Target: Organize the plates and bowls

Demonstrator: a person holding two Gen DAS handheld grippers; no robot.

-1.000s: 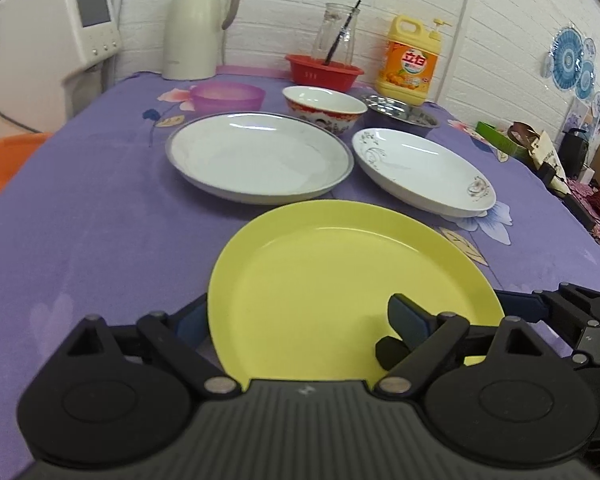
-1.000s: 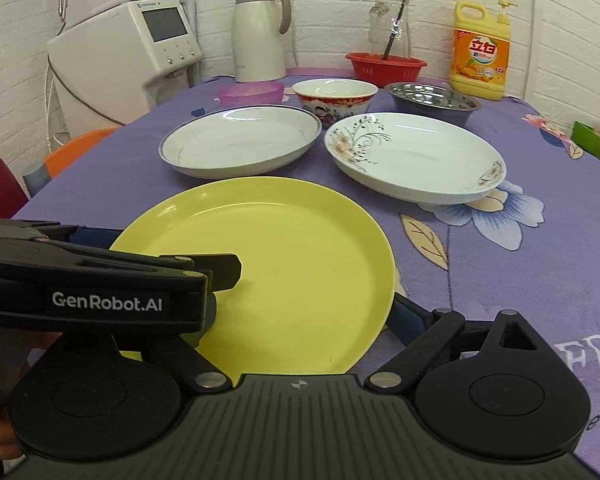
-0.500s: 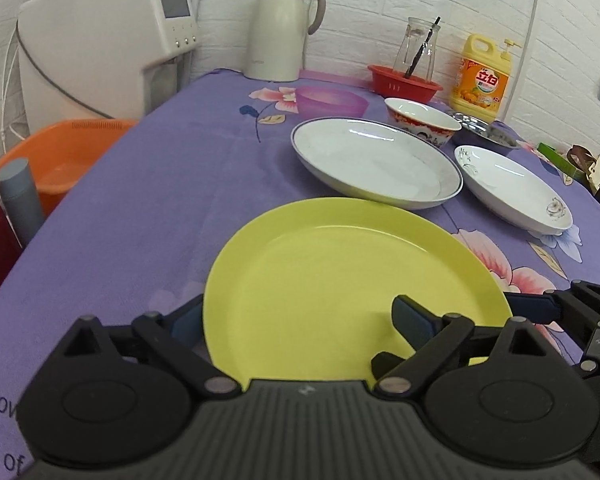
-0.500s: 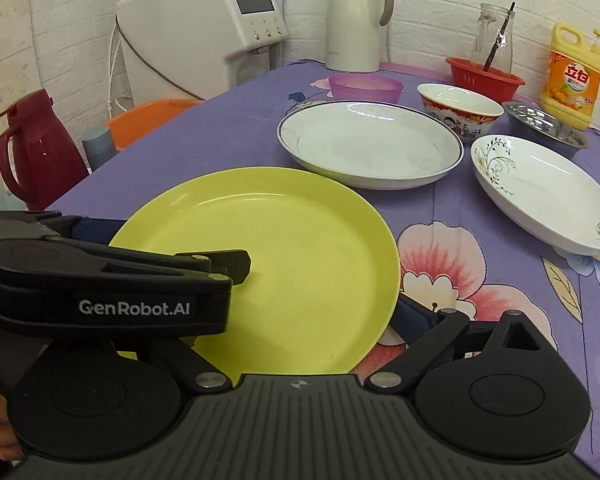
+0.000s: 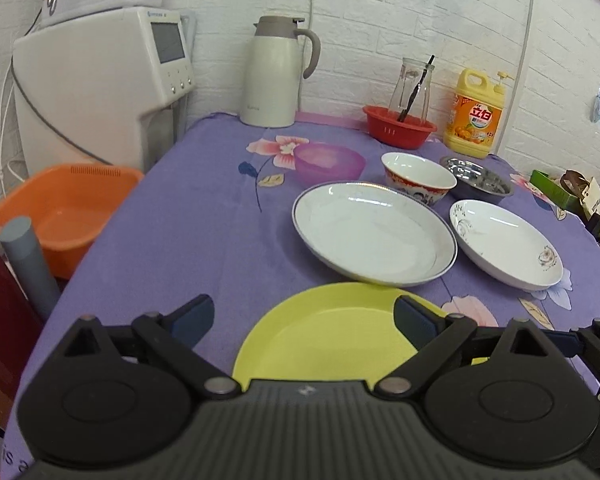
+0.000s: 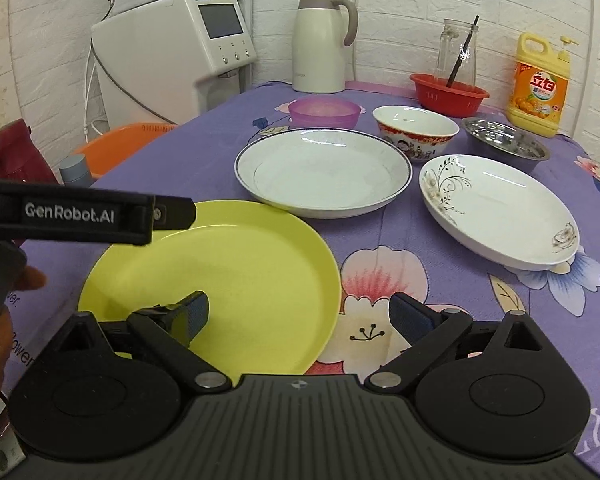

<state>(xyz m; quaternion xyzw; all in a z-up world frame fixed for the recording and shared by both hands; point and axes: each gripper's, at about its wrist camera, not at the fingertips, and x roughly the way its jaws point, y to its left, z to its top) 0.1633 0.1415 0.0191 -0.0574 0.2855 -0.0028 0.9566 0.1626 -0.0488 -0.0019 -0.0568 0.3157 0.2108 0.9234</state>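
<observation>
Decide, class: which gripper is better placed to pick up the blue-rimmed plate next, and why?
Probably the left gripper: open, pointing toward the blue-rimmed plate just beyond the yellow plate. The right gripper, also open, sits nearer the floral plate.

At the table's far edge stand a cream thermos jug point(image 5: 278, 76), a red basket point(image 5: 399, 131) holding a glass bottle point(image 5: 414, 86), and yellow detergent point(image 5: 477, 118); an orange basin point(image 5: 66, 212) sits left.
</observation>
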